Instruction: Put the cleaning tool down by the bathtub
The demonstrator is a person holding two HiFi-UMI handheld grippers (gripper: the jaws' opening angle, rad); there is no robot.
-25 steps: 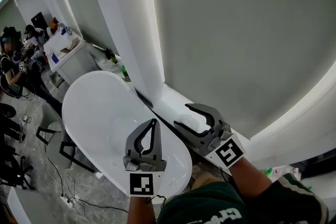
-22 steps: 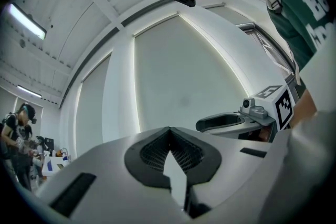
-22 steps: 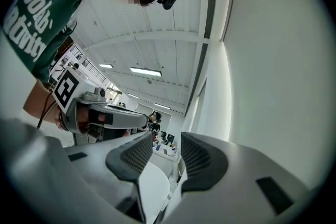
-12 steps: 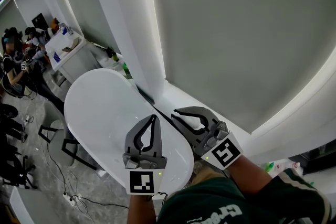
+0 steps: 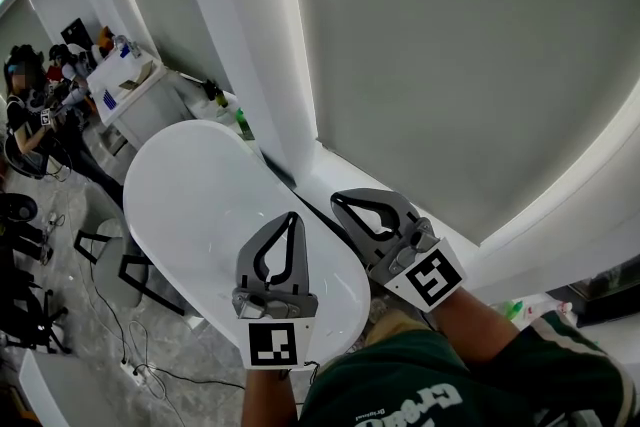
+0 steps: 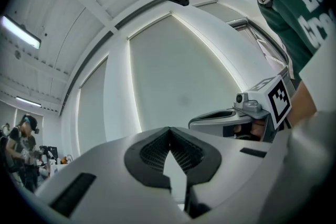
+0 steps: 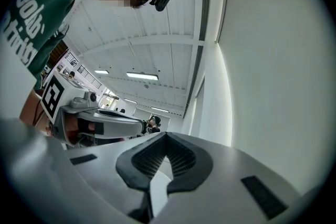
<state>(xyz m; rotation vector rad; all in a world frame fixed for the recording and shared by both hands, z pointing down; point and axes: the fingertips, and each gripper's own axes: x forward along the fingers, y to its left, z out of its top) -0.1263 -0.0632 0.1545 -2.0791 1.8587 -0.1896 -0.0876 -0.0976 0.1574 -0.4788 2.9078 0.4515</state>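
A white oval bathtub (image 5: 190,205) lies below and left of both grippers in the head view. My left gripper (image 5: 292,216) hangs over the tub's near end, shut, with nothing between its pads. My right gripper (image 5: 337,201) hovers over the tub's right rim beside the white ledge (image 5: 335,177), also shut and empty. In the left gripper view the jaws (image 6: 169,129) meet against the wall, with the right gripper (image 6: 192,123) beside them. The right gripper view shows its jaws (image 7: 167,135) closed and the left gripper (image 7: 144,125) at left. No cleaning tool shows in any view.
A grey wall panel with lit white edges rises behind the ledge. Past the tub stand a white cabinet (image 5: 130,90) and small bottles (image 5: 240,127). People (image 5: 25,105) sit at the far left. Black stands (image 5: 130,285) and cables (image 5: 140,370) lie on the floor.
My right gripper's jaws have gone from wide open to shut, with nothing caught between them. Both grippers have stayed over the tub's near end, drifting slightly.
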